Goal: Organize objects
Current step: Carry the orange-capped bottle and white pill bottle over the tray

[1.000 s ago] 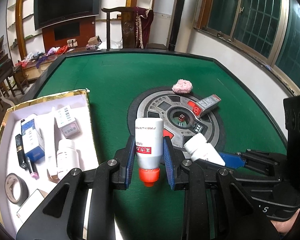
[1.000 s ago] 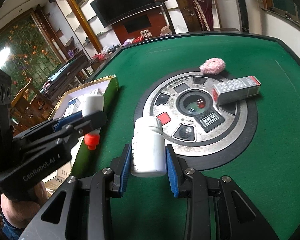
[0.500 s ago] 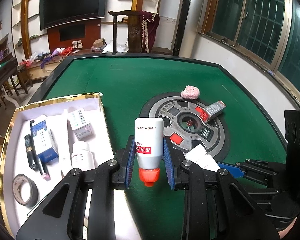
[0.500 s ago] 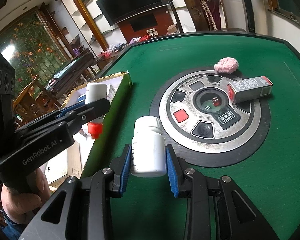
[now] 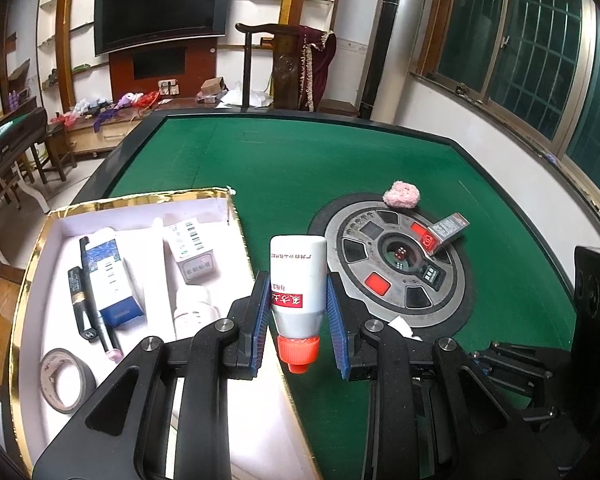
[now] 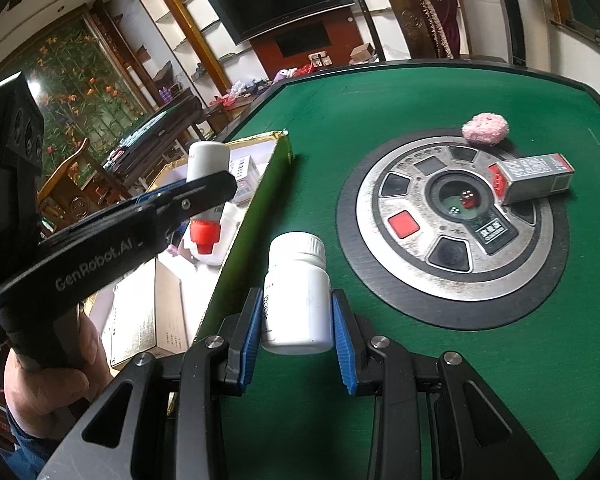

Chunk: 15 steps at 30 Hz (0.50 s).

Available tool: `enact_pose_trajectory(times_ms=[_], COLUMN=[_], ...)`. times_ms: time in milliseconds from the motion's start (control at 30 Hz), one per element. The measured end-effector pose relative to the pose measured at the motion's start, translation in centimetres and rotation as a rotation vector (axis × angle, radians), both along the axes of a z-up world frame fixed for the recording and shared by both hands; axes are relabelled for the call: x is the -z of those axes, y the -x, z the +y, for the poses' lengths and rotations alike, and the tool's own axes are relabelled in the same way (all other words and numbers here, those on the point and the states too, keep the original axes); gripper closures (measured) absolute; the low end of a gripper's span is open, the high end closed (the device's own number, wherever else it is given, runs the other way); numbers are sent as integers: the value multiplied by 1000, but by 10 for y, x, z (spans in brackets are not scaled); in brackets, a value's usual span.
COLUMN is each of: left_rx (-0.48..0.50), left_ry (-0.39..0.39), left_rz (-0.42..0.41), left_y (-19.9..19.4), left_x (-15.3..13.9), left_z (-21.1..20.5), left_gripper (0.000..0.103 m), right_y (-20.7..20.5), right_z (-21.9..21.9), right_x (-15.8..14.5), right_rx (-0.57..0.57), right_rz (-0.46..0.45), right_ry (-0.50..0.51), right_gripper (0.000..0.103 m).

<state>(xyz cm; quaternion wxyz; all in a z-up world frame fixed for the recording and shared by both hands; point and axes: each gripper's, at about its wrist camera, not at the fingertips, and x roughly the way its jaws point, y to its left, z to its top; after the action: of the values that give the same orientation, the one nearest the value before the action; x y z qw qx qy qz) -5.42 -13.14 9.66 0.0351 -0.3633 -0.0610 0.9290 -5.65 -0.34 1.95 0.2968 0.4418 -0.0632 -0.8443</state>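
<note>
Table felt (image 5: 308,168): green. Squeeze bottle (image 5: 298,280): white, red cap, red label band. Pill bottle (image 6: 296,300): white. Gripper pads (image 6: 342,344): blue, ribbed. Box (image 5: 32,264): gold rim, white inside. Pompom (image 6: 485,128): pink.

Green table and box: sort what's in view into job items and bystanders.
Job: red-capped bottle in left hand-held gripper; white pill bottle in right hand-held gripper; gold-rimmed box; small carton; pink puff.

Bystanders: dice panel; television; chair.

right tongs (image 6: 296,320) clamp a white pill bottle (image 6: 296,296) above green felt (image 6: 380,400).
</note>
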Motion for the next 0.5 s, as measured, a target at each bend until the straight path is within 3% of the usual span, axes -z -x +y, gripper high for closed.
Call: enact_pose_trajectory(times_ms=[500], left_rx=[-36], left_ry=[-13], left_rz=[6], left_y=[-2], left_x=[-3], left_z=[-21], left_gripper=[77], right_y=[-4], right_z=[-22], right_x=[-1], right_rx=[-39], right_rz=[5], right_ry=[-3], right_gripper=[70])
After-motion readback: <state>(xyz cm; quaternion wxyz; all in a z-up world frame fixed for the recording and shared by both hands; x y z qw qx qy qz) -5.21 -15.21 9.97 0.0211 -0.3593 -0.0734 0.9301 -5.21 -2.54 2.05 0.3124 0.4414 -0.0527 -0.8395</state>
